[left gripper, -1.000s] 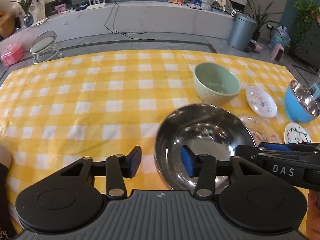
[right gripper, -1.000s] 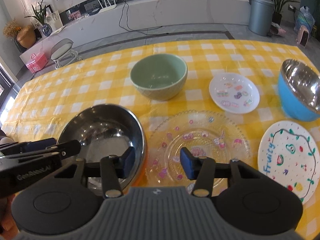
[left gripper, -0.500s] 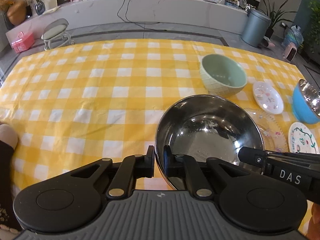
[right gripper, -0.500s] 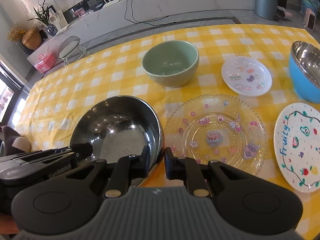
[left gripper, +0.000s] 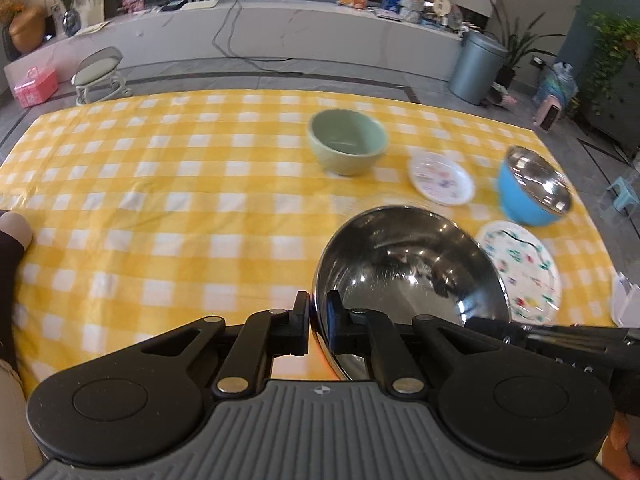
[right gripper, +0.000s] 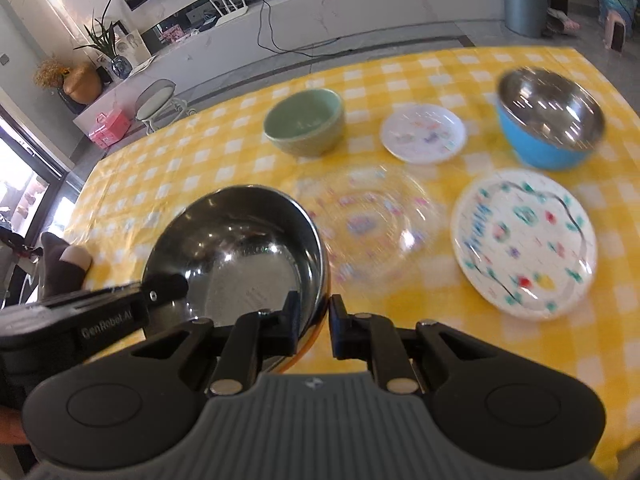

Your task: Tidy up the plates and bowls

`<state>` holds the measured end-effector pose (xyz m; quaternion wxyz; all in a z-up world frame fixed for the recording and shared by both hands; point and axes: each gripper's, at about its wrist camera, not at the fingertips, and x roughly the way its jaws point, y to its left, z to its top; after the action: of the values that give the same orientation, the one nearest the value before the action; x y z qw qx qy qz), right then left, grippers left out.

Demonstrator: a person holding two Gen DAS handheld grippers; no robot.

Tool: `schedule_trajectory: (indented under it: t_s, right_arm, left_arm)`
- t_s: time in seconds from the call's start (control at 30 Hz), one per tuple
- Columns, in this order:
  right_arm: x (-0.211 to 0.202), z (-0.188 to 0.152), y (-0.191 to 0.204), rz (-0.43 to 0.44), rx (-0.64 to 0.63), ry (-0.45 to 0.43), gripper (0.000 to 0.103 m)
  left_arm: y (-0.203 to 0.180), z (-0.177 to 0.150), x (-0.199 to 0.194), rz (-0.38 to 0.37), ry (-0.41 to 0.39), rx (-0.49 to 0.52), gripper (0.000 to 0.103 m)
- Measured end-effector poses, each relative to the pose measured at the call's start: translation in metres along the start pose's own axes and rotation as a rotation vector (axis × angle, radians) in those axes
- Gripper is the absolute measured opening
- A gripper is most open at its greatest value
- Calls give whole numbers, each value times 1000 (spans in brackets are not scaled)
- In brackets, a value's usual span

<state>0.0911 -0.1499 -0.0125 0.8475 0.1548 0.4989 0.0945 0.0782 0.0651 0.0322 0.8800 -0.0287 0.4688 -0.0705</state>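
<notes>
1. The left hand-held gripper (left gripper: 318, 322) pinches the near-left rim of the steel bowl (left gripper: 404, 276), one finger outside the wall and one inside. The bite is thin on slick metal, so I judge the rim could slide out if the two hands drift apart or tilt unevenly.
2. The right hand-held gripper (right gripper: 314, 324) pinches the same steel bowl (right gripper: 240, 252) at its near-right rim, again one finger on each side. The bowl sits straight ahead of both grippers, between them, its far side over the yellow checked desk (left gripper: 160, 200).
3. Just right of the bowl lies the clear plate (right gripper: 368, 220); a low swing could clip it.
4. Farther right lies the fruit plate (right gripper: 524, 240), well apart from the grippers.
5. Beyond stand the green bowl (right gripper: 306, 126), the small plate (right gripper: 424, 132) and the blue bowl (right gripper: 550, 120); nesting badly into one of these could knock it over.
</notes>
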Motion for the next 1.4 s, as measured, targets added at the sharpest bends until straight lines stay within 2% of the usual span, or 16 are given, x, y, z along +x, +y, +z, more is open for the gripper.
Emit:
schedule_trajectory:
  t_s: [0.23,0.37,0.43,0.53,0.77,0.97,1.33,1.37,1.4]
  right_arm:
    - [-38,-43,-52,-2,72,-3,13]
    - [-57,-64,-77,-24,89,-54,13]
    - [-59,-71,-88,-27,106,-66,13]
    - [-57,-78,-102,-7,144,-37,12]
    - [-50,-79,-107,25,159,-31,13]
    - [-46,-82,-110,33,167,-27,13]
    - [-46,-83,-106,13,141,-43,16]
    - [-46,-83,-106,13,140,-45,18]
    - [-46,-83,-106,11,140,-47,25]
  left_arm:
    - [-48,-35,-4,-53,20,46,9]
    - [-63,-56,9,-111,93,2,9]
    - [-70,-62,14,-112,116,-8,9]
    - [-76,-68,18,-86,126,2,9]
    - [-77,-74,26,-45,121,-16,8]
    - [-84,-75,26,-8,105,30,7]
    - [-82,-74,26,-23,109,38,9]
    - [-82,-74,26,-23,108,40,10]
    - [-82,-74,25,-20,106,39,17]
